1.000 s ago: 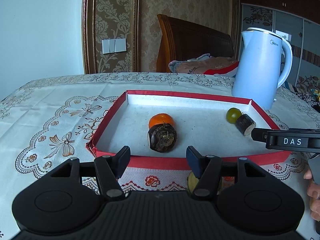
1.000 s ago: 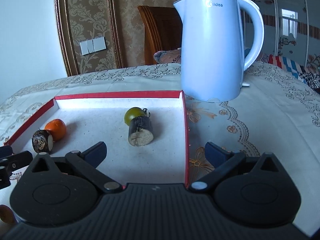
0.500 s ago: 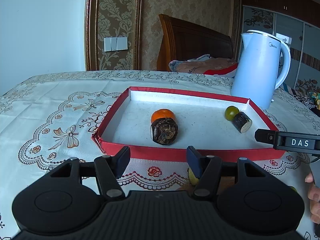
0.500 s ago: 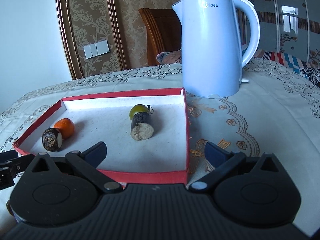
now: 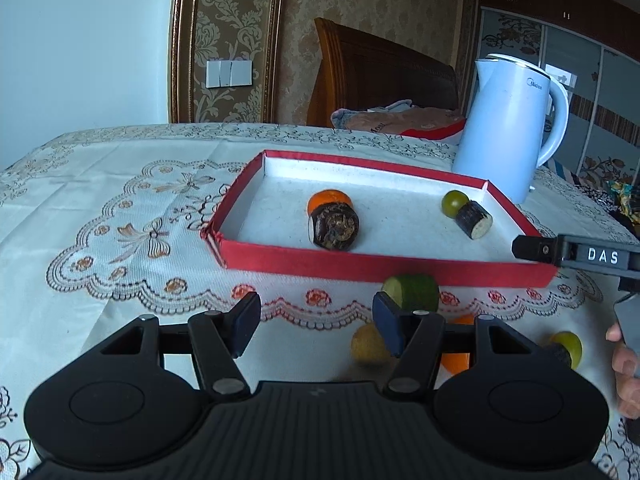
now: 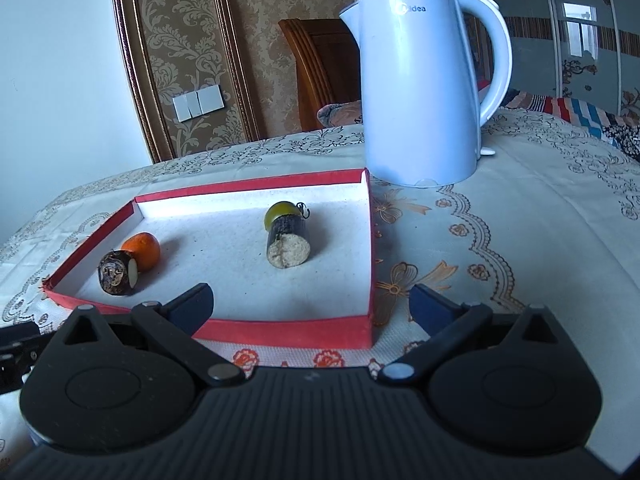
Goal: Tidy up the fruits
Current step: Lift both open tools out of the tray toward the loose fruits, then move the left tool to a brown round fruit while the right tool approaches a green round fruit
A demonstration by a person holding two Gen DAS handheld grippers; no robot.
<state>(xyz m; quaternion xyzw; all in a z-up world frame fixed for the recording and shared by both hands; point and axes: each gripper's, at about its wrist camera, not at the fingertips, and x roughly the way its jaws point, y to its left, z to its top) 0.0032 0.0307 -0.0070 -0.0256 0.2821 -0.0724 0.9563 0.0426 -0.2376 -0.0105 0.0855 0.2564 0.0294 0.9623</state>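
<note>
A red tray [image 5: 360, 266] with a white floor holds an orange [image 5: 330, 199], a dark brown round piece [image 5: 334, 227], a small green fruit [image 5: 454, 203] and a dark cut cylinder [image 5: 474, 221]. On the cloth in front of the tray lie a green cut piece [image 5: 412, 292], a yellowish fruit [image 5: 366, 347], another orange [image 5: 456, 361] and a green fruit [image 5: 568, 344]. My left gripper [image 5: 316, 324] is open over the cloth just short of the tray, its right finger beside the green piece. My right gripper [image 6: 312, 308] is open wide at the tray's near right corner [image 6: 370, 332], holding nothing.
A pale blue electric kettle [image 6: 424, 92] stands behind the tray's far right corner. A patterned tablecloth [image 5: 120, 220] covers the table. A wooden chair [image 5: 380, 76] stands beyond the far edge. A person's fingers [image 5: 624, 364] show at the right.
Both grippers have drawn back from the tray, which now looks smaller and farther. The loose fruits on the cloth in front of it have come into the left wrist view.
</note>
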